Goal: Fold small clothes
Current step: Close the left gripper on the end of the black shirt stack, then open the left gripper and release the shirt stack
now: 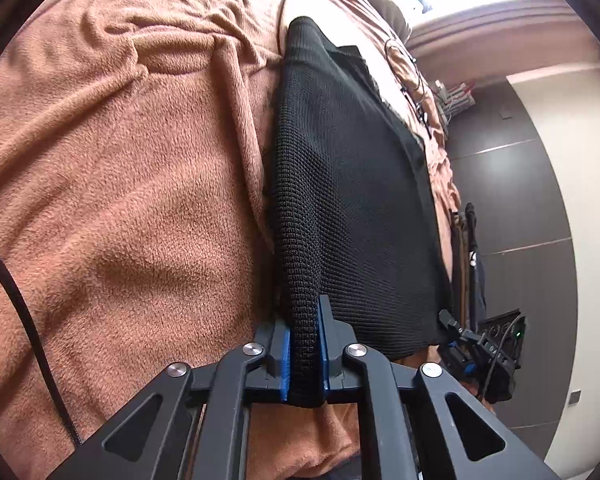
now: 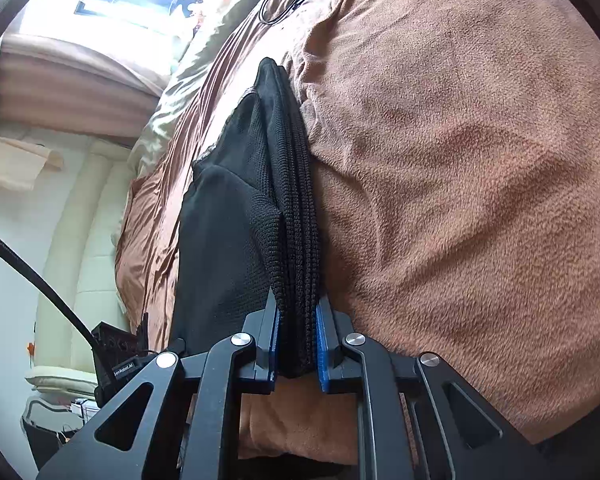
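Brown fleece blanket (image 1: 120, 200) covers the bed; near its edge, left tool (image 1: 305, 344) and right tool (image 2: 297, 340) each pinch the black knitted garment (image 1: 352, 200).

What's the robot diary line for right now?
left gripper: shut on black garment | right gripper: shut on black garment | under: brown blanket

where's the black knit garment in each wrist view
Left wrist view: the black knit garment runs from centre down to the left gripper, which is shut on its edge.
Right wrist view: it hangs left of centre, pinched in the right gripper.
Shared landmark: the brown fleece blanket under it.
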### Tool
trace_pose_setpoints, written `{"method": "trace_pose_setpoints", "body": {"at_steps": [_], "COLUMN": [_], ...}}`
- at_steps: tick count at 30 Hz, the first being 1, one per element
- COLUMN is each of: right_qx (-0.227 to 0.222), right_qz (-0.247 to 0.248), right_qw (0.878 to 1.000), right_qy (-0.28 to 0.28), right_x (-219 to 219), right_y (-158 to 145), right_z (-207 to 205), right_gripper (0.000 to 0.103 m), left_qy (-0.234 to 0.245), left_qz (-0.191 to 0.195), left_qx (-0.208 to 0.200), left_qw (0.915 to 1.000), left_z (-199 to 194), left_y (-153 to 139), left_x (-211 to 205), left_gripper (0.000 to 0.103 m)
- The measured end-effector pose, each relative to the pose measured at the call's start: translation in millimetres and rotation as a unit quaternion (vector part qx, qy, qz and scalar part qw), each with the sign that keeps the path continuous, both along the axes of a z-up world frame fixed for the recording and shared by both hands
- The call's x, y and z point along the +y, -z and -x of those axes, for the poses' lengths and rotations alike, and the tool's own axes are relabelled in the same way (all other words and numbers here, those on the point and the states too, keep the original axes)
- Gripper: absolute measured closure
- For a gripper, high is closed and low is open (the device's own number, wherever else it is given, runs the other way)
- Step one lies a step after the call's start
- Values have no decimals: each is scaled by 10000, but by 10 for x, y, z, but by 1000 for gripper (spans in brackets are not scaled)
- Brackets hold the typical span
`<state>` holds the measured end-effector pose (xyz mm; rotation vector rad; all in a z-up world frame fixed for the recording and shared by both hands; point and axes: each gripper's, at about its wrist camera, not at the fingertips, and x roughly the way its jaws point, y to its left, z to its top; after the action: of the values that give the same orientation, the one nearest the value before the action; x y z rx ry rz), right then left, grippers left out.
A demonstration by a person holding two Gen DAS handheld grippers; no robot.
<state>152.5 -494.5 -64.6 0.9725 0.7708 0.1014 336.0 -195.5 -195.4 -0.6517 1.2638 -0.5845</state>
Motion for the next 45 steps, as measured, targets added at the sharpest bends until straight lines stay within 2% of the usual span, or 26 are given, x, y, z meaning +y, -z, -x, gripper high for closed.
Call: {"method": "trace_pose_setpoints", "body": {"at_steps": [4,10,22,31,35,37,38,39,40,41,42,45], "right_qx": [-57,-148,-288,-317,-105,-40,-31,-18,-29,-67,-111,-164], "right_qz": [-3,-30,-50,56,411,613,686,744,805,892,976,1189], "right_qw": [9999,9993,9972,9929,9915,9912,9911,9911,9913,9914,9912,9891], "right_qy": [-131,-337,-682,-1144,-1233,-1176,-1144,-1099,-1037,-953,-892,-849], "right_x": [127,314,647,999,1074,1062,1033,998,952,888,835,740], "right_y": [-58,-32,2,7,-2,-32,-46,-58,-78,-110,-142,-238], "right_z": [56,108,47,-229,-270,-282,-280,-274,-268,-259,-251,-301], "right_gripper": [92,93,93,93,91,90,84,71,62,44,35,34], "left_qy": [-54,-188,-392,-823,-866,-887,-906,-906,-906,-915,-931,-938], "left_qz": [-36,-140,-280,-269,-246,-394,-534,-640,-661,-659,-676,-805], "left_qx": [-206,-282,-420,-474,-433,-404,-434,-462,-484,-520,-594,-771], "left_qw": [9998,9993,9980,9951,9950,9945,9935,9928,9925,9923,9916,9893], "left_z": [-20,71,535,933,999,1012,1014,1011,1010,1021,1021,985], "left_y": [-161,-242,-332,-351,-320,-317,-326,-332,-342,-350,-371,-431], "left_x": [121,400,851,1332,1386,1385,1383,1374,1381,1413,1421,1421], "left_gripper": [94,95,95,95,93,92,90,82,76,63,54,44]}}
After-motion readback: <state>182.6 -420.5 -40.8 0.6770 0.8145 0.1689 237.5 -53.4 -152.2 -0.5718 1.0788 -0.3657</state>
